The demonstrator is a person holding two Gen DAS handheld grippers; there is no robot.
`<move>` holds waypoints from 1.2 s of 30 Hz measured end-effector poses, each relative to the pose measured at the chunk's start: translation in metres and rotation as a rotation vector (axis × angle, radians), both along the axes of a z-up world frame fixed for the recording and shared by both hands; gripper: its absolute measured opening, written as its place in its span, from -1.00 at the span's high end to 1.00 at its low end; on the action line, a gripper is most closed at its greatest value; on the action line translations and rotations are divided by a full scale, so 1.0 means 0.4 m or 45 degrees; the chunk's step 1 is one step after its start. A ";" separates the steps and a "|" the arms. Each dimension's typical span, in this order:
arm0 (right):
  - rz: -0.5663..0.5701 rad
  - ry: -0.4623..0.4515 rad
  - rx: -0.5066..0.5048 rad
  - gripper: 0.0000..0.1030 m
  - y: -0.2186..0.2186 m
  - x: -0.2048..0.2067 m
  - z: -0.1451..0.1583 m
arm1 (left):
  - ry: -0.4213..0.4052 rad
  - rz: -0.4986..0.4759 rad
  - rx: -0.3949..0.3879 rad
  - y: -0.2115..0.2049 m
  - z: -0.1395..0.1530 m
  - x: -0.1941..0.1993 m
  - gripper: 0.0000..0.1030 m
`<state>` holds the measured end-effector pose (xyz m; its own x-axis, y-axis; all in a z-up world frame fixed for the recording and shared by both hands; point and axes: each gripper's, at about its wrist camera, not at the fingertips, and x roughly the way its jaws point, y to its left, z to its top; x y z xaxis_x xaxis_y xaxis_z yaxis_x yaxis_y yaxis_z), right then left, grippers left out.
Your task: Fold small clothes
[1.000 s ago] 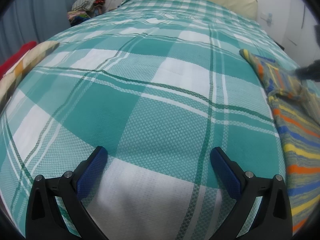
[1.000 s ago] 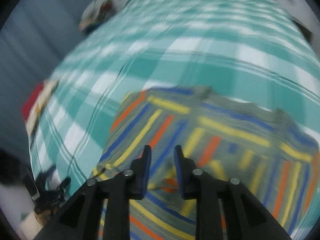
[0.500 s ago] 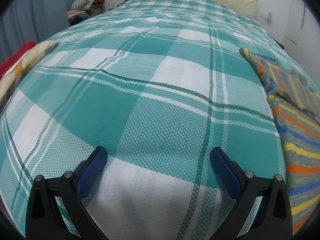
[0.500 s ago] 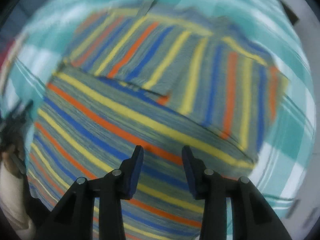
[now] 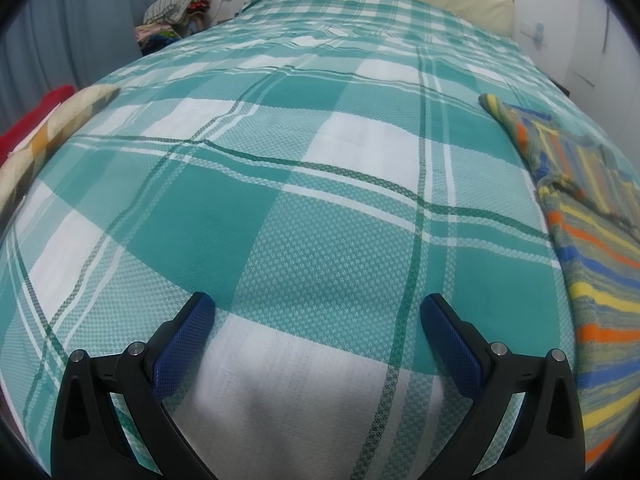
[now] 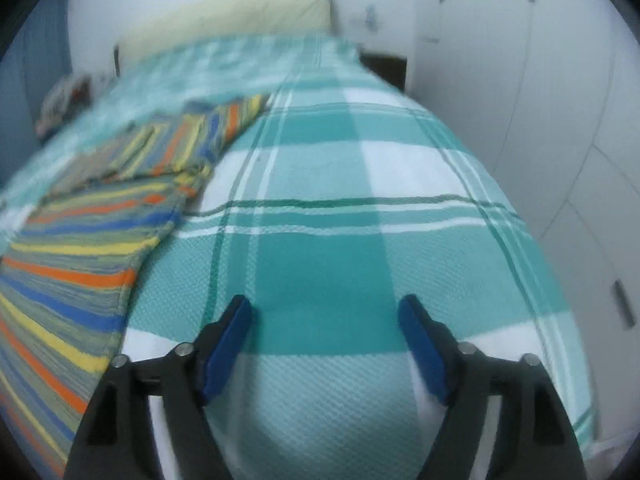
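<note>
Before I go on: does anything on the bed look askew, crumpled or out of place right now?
Nothing alarming. The striped garment lies on the checked bedspread, partly folded, its folded-over upper part sitting slightly skewed to the body. Both grippers are clear of it: the left gripper open, the right gripper opening over bare bedspread. A pile of clothes sits beyond the bed.

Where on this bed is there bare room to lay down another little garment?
The checked bedspread lies bare between the striped garment on one side and the patterned cloth at the other edge. Also bare: the strip between the striped garment and the wardrobe-side edge.
</note>
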<state>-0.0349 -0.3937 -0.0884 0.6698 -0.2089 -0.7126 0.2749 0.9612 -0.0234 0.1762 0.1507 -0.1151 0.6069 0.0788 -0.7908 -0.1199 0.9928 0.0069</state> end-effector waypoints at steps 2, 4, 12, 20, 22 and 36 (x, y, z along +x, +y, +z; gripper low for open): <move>-0.019 0.018 -0.094 -0.71 0.021 0.012 -0.010 | -0.002 0.000 0.002 -0.001 -0.001 0.001 -0.99; -0.043 0.034 -0.162 -0.79 0.032 0.025 -0.012 | -0.003 0.000 0.001 0.000 -0.002 0.001 -0.99; -0.052 0.031 -0.144 -0.84 0.020 0.008 -0.019 | -0.004 0.001 0.001 -0.001 -0.002 -0.001 -0.99; -0.061 0.037 -0.161 -0.87 0.021 0.005 -0.020 | -0.004 0.001 0.003 -0.002 -0.002 -0.001 -0.99; -0.061 0.038 -0.162 -0.88 0.021 0.006 -0.020 | -0.004 0.001 0.002 -0.001 -0.002 -0.001 -0.99; -0.061 0.040 -0.162 -0.89 0.019 0.007 -0.020 | -0.002 0.005 0.018 -0.001 -0.004 -0.004 -0.99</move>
